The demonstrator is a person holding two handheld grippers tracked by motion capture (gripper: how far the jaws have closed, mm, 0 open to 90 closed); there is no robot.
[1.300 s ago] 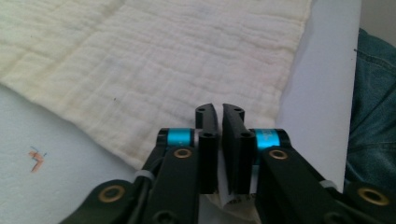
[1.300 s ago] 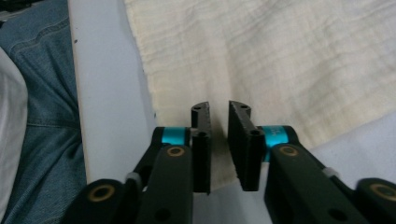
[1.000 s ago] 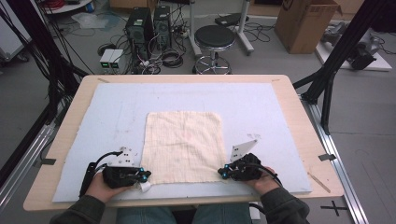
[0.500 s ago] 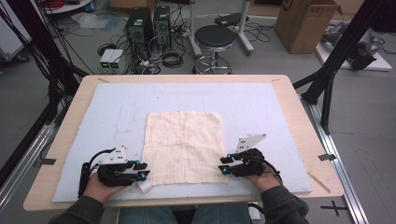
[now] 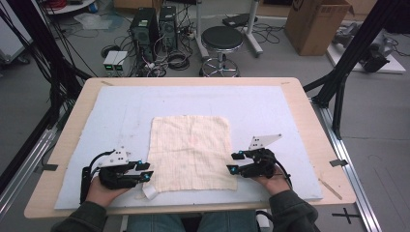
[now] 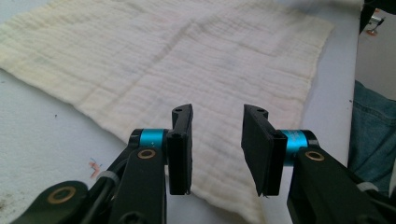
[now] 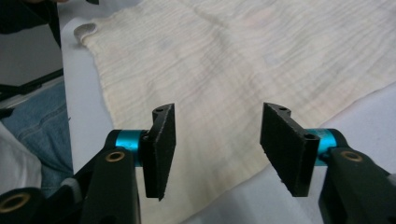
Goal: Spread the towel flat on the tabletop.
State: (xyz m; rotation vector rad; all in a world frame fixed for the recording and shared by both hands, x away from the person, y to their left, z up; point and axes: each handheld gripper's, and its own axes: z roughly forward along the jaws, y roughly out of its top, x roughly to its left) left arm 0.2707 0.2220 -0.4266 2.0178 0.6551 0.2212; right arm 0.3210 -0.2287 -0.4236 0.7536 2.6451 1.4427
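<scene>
Jaws on both grippers have just been opening, and nothing is pinched between either pair. The left gripper [image 5: 145, 175] sits at the near left corner of the cloth [image 5: 191, 151], its jaws parted a moderate way with the cloth's edge lying flat beneath the gap. The cloth is spread flat in the middle of the pale mat [image 5: 96, 121], with a small tab curled at that near left corner. The right gripper [image 5: 233, 163] rests at the near right edge, jaws a little wider, over the cloth's border. This looks like a release after smoothing, or a setup to fold; a next grab calls for lowering each pair onto a near corner and closing.
</scene>
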